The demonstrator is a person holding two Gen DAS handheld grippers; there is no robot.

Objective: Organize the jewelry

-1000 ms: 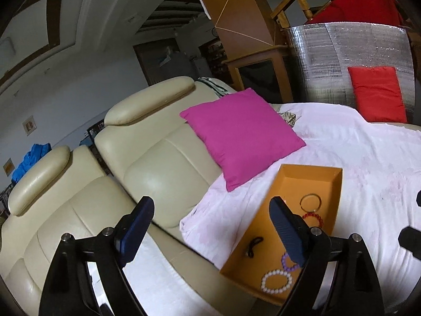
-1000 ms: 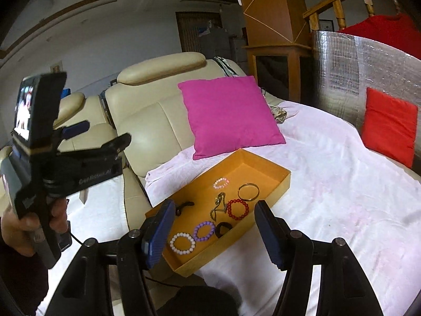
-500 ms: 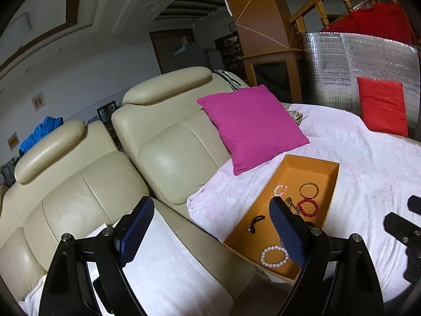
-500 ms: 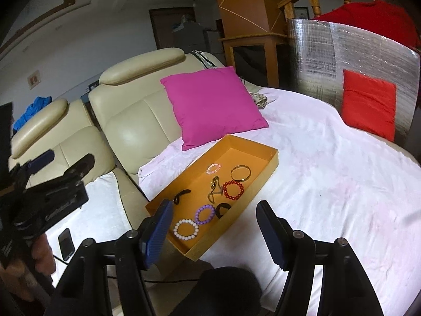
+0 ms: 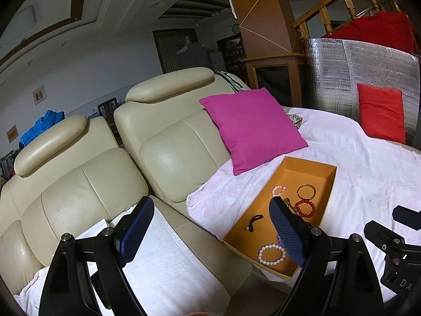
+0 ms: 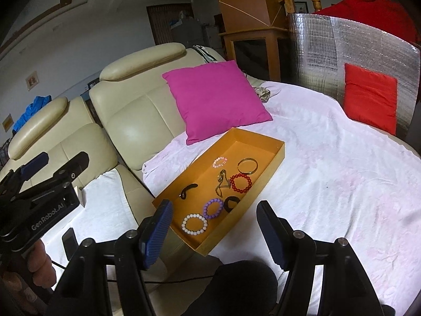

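An orange tray point(image 6: 273, 155) lies on the white sheet and shows in the left wrist view too point(image 5: 327, 189). It holds a white bead bracelet point(image 6: 194, 223), a purple one point(image 6: 212, 208), a red one point(image 6: 240, 183), a small pink one point(image 6: 219, 162), a gold bangle point(image 6: 247, 166), a black band point(image 6: 231, 203), a black clip point(image 6: 187, 191) and a gold chain piece point(image 6: 222, 183). My right gripper point(image 6: 214, 231) is open and empty, held above the tray's near end. My left gripper point(image 5: 210, 234) is open and empty, left of the tray over the sofa seat.
A magenta pillow point(image 6: 215, 100) leans on the cream sofa point(image 5: 171, 137) behind the tray. A red pillow point(image 6: 369, 97) rests against a silver foil panel point(image 6: 342, 52). A white towel point(image 5: 168, 268) covers the sofa seat. A phone point(image 6: 69, 242) lies there.
Both grippers have pulled back and tilted down, so more of the sofa and tray shows. The left gripper has dropped lower at the right view's left edge. Both stay open.
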